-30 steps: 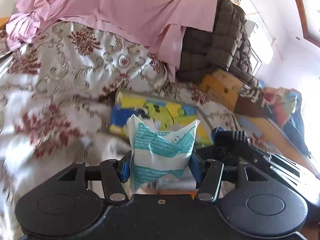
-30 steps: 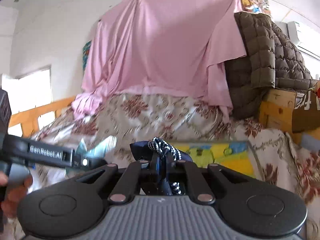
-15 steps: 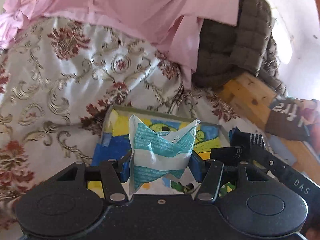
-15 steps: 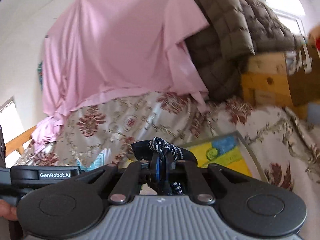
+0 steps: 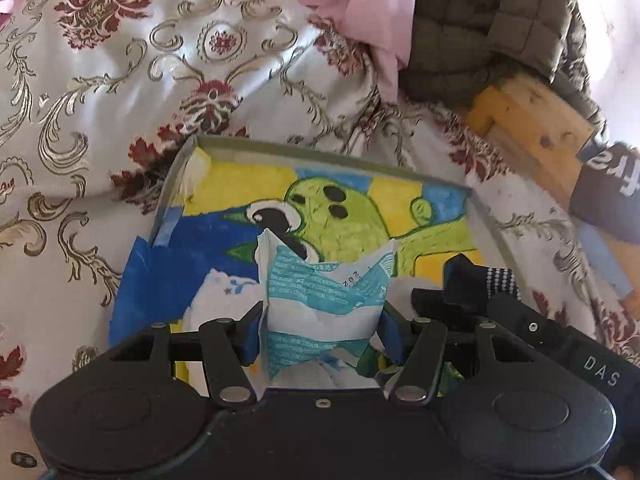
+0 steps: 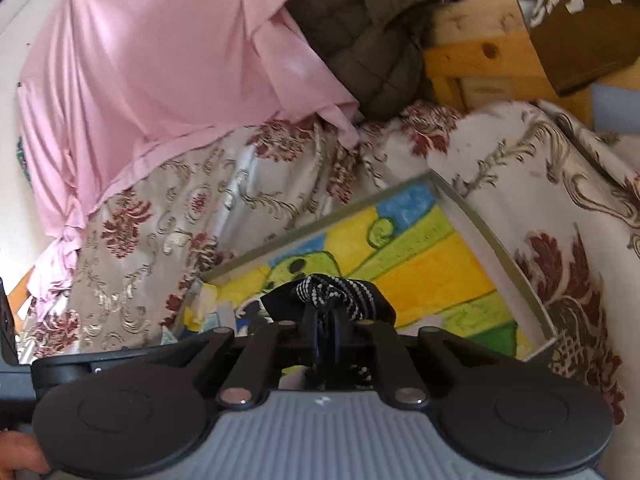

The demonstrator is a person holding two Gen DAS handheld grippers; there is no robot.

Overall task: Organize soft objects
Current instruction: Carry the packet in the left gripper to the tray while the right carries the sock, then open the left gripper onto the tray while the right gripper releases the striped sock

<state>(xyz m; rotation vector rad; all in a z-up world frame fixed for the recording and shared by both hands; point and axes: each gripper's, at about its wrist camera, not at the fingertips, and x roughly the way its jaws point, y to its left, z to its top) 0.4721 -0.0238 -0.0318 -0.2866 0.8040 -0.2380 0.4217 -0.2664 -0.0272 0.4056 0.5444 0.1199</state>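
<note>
My left gripper (image 5: 320,320) is shut on a white and teal soft packet (image 5: 324,288), which stands upright between the blue pads over a shallow tray (image 5: 320,148). The tray's floor bears a yellow, blue and green drawing, and a white soft item (image 5: 224,292) lies in it under the packet. My right gripper (image 6: 326,320) pinches a dark navy cloth piece with a black-and-white cord (image 6: 332,292) over the same tray (image 6: 500,248). Its jaws are opening, with the cloth still between them. The left wrist view has that cloth (image 5: 476,276) at the right.
The tray rests on a floral cream and maroon bedspread (image 5: 120,80). Behind it hang a pink sheet (image 6: 160,60) and a brown quilted jacket (image 6: 368,32). A wooden frame (image 6: 480,52) stands to the right.
Both grippers have come forward and down over the tray, which now fills more of each view. The right gripper has rolled. Each still holds its item.
</note>
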